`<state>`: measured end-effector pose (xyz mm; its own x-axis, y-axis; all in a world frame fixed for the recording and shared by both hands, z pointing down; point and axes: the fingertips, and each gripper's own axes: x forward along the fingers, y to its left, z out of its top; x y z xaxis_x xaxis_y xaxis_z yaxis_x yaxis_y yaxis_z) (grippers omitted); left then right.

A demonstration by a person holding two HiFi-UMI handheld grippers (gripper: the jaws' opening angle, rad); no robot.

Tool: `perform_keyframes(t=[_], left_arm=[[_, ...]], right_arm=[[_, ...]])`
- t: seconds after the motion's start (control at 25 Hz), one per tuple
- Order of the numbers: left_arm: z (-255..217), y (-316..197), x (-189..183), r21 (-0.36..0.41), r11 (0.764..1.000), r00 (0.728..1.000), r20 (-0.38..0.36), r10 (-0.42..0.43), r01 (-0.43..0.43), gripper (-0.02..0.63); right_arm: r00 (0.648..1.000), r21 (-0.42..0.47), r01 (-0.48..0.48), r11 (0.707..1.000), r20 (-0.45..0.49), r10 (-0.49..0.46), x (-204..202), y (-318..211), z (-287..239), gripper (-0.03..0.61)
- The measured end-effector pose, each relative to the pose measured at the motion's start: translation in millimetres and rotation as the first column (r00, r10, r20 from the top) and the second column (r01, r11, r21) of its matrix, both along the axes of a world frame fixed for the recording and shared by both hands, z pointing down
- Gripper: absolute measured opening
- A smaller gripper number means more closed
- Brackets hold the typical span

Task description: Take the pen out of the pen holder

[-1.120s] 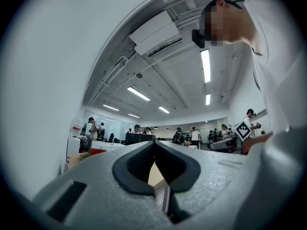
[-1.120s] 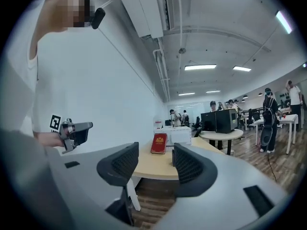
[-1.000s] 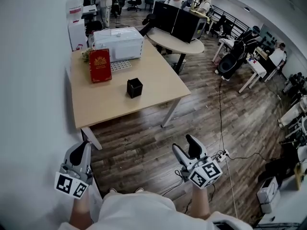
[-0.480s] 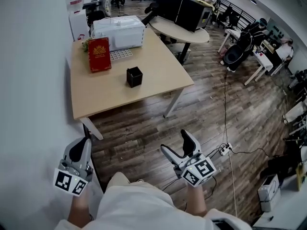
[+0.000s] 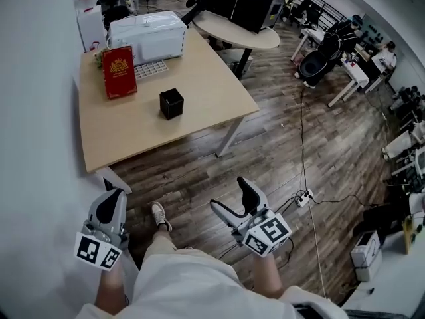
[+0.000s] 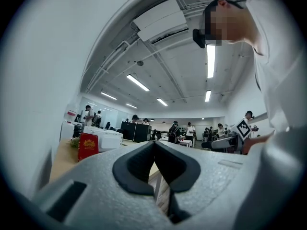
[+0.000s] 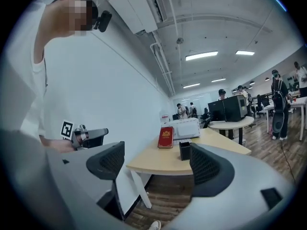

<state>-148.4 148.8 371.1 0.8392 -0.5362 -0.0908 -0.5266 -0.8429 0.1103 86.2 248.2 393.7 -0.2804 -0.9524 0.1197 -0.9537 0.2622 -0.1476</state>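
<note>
The black pen holder (image 5: 170, 103) stands near the middle of the light wooden table (image 5: 199, 78), far ahead of both grippers; I cannot make out a pen in it. In the right gripper view the pen holder (image 7: 184, 150) shows small between the jaws' line of sight, well out of reach. My right gripper (image 5: 234, 202) is held over the wooden floor, open wide, with nothing between its fingers. My left gripper (image 5: 111, 203) hangs by the white wall with its pads together and nothing in them; the left gripper view shows the jaws closed (image 6: 154, 147).
A red book (image 5: 119, 80) and a white box (image 5: 147, 37) stand at the table's far end. A round table with black monitors (image 5: 246, 18) lies beyond. Cables and a power strip (image 5: 305, 198) cross the floor at right. My shoe (image 5: 158, 214) shows between the grippers.
The right gripper's jaws have spread wider. Both grippers have sunk a little, the table has slid left in the view, and a shoe has stepped into sight.
</note>
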Motion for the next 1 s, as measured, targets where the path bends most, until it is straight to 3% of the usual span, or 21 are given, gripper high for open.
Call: perform_keyframes(t=[0.24,0.56,0.76,1.0], left_arm=[[8,-77,32,-0.009,1.0,0.998,-0.057,0.025,-0.025,0.015],[1,-208,56,-0.035,0.998,0.988,-0.148,0.046,-0.052,0.015],[-5,-271,65,-0.035,0.996,0.985,-0.157,0.079,-0.085,0.015],[6,-309,78,-0.075,0.992,0.988,-0.131,0.088,-0.098,0.015]], right_arm=[[1.0,-0.023,-0.014,1.0,-0.006,0.014,14,-69,5,0.407],[0.998,-0.039,0.007,0.999,-0.067,-0.009,22,-205,-25,0.399],[0.997,-0.009,0.019,1.0,0.081,-0.018,7,-284,-35,0.379],[0.994,-0.067,0.022,0.998,0.11,-0.015,8,-325,-13,0.37]])
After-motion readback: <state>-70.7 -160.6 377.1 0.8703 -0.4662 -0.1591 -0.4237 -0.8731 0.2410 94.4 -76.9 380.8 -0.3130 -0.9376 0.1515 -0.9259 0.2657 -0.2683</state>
